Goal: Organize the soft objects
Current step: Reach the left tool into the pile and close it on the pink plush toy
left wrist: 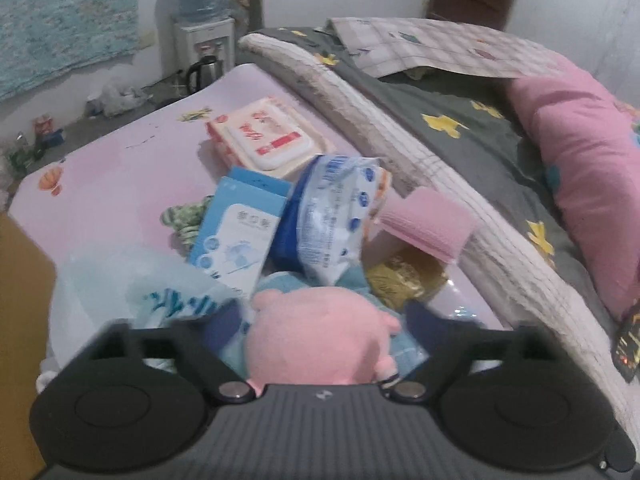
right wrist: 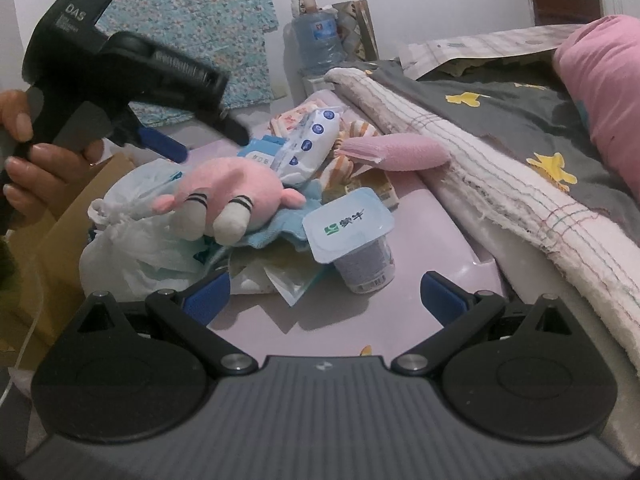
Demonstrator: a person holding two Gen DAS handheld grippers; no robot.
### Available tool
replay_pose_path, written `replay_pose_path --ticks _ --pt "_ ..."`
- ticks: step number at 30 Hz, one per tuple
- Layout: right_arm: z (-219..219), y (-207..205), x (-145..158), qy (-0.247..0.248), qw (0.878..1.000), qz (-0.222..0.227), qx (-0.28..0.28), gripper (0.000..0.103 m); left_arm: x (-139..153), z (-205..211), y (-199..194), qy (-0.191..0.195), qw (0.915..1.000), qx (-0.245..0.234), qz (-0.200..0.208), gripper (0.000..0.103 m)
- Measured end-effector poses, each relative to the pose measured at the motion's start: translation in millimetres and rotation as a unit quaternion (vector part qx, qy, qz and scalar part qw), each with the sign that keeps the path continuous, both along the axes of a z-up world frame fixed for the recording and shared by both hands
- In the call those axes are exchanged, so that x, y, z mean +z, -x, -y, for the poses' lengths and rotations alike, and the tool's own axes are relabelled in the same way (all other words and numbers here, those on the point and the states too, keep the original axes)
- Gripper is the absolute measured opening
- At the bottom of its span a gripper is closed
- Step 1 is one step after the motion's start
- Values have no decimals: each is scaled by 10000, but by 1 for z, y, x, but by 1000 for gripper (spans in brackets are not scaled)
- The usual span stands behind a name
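Observation:
A pink plush toy [left wrist: 316, 336] [right wrist: 236, 188] lies on a blue cloth [right wrist: 276, 232] in a heap of items on the pink table [left wrist: 120, 184]. My left gripper [left wrist: 320, 316] is open with its fingers on either side of the plush, right above it; it also shows in the right wrist view [right wrist: 208, 140], held in a hand. My right gripper [right wrist: 324, 300] is open and empty, low over the table in front of a tipped yogurt cup [right wrist: 356, 240]. A pink folded cloth [left wrist: 424, 228] [right wrist: 400, 148] lies by the bed edge.
The heap holds a wipes pack [left wrist: 264, 136], a blue box [left wrist: 240, 232], a blue-white packet [left wrist: 340, 216], a white plastic bag [right wrist: 128, 232] and a gold packet [left wrist: 404, 280]. A bed with a grey blanket [left wrist: 460, 120] and pink pillow [left wrist: 580, 184] is on the right. A cardboard box [right wrist: 68, 232] is at left.

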State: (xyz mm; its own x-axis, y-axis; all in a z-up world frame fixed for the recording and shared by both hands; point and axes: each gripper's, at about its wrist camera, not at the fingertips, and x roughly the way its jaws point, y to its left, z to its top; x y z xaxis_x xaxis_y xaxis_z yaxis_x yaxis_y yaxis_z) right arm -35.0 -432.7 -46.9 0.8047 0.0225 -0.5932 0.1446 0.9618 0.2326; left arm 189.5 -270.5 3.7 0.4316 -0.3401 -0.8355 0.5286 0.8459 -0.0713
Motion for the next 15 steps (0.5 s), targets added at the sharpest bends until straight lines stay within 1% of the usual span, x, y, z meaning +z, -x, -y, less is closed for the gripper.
replay_pose_path --ticks 3,6,8,9,11,15 --pt "-1 1 -1 -32 10000 -18 -13 102 -11 16 -3 -400 9990 -166 -91 96" --pt "-1 1 -1 -49 10000 -22 -28 102 -28 26 -7 -685 9971 -222 -241 94" --pt "-1 1 -1 -49 10000 -25 -39 102 -35 26 -10 -874 9960 -138 -157 88" --pt "-1 1 0 -46 10000 -26 -42 102 -36 25 -10 -830 9964 -143 -133 88" --pt "-1 1 0 -37 10000 -32 -48 102 -34 20 -11 -693 9975 -88 -109 83" --pt "0 2 0 -49 10000 -27 -66 102 -26 10 -12 -383 9992 54 -107 81"
